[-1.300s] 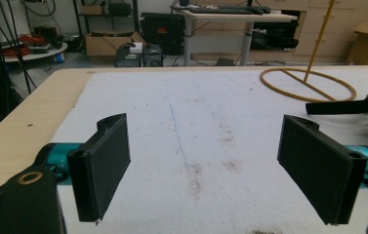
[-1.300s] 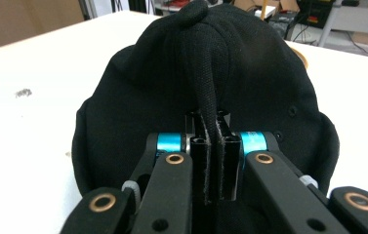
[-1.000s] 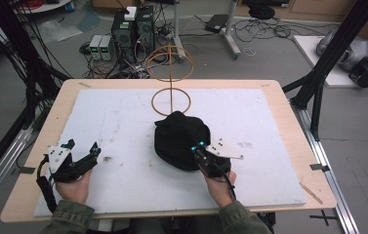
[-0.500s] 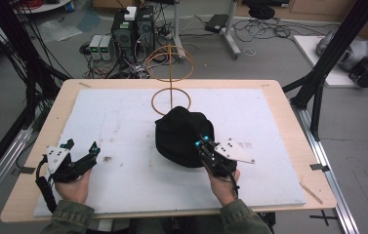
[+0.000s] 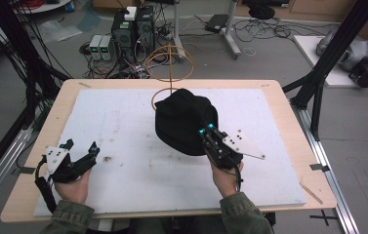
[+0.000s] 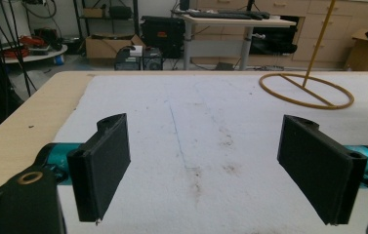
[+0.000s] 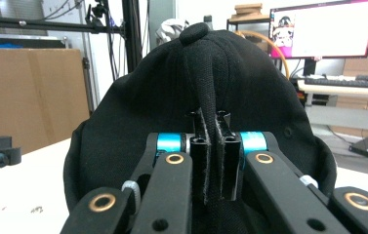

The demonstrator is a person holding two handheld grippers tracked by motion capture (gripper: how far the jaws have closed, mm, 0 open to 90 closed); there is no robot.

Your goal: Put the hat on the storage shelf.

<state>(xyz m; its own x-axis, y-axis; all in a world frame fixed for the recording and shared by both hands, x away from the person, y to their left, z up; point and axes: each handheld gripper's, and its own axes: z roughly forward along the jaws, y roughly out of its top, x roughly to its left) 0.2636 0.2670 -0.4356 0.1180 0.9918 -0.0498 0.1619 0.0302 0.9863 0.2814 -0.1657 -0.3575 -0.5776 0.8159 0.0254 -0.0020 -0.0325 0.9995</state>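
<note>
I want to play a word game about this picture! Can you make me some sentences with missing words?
1. The right gripper is pinching a fold of the soft ____ fabric cap.
2. The left gripper has its jaws ____.
3. The thin orange wire stand has a ring-shaped base on the ____ foam mat.

Missing words: black; open; white

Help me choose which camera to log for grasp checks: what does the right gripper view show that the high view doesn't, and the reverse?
Right gripper view: up close, the right gripper has its fingers shut on a raised fold of the black cap, and a lit monitor stands behind.

High view: the left gripper open over the white mat, the wire stand behind the cap, and the table's wooden edge.

Both: the right gripper and the cap.
</note>
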